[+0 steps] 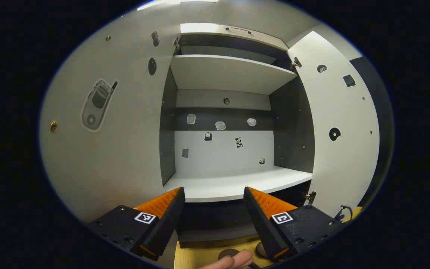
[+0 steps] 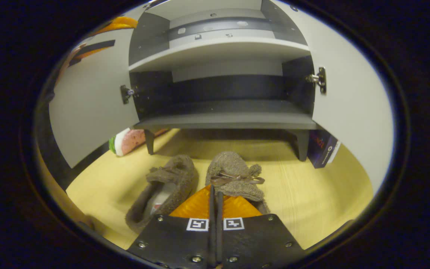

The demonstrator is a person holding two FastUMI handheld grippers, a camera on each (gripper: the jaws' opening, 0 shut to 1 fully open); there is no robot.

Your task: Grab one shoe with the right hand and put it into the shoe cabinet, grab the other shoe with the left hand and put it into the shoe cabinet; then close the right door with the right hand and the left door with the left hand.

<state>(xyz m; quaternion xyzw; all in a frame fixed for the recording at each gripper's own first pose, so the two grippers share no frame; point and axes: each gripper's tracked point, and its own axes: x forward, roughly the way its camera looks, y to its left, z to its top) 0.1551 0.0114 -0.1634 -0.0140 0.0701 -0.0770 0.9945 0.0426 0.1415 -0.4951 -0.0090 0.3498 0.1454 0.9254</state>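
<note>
Two brown fuzzy shoes lie side by side on the wooden floor [image 2: 312, 194] before the open shoe cabinet [image 2: 230, 121]. My right gripper [image 2: 214, 187] is low over the right shoe [image 2: 230, 166], its jaws closed on the shoe's upper edge just behind the bow. Left of the fingers lies the other shoe [image 2: 170, 179], its opening facing up. Higher up, my left gripper [image 1: 213, 189] is open and holds nothing, facing the cabinet's white middle shelf [image 1: 237, 185]. Both doors stand open: the left door [image 1: 106, 157] and the right door [image 1: 342, 123].
A pink and green object [image 2: 127, 141] lies on the floor under the left door [image 2: 88, 112]. A dark box [image 2: 323, 147] stands by the cabinet's right leg, below the right door [image 2: 349, 112]. A person's fingertip [image 1: 233, 260] shows beneath my left gripper.
</note>
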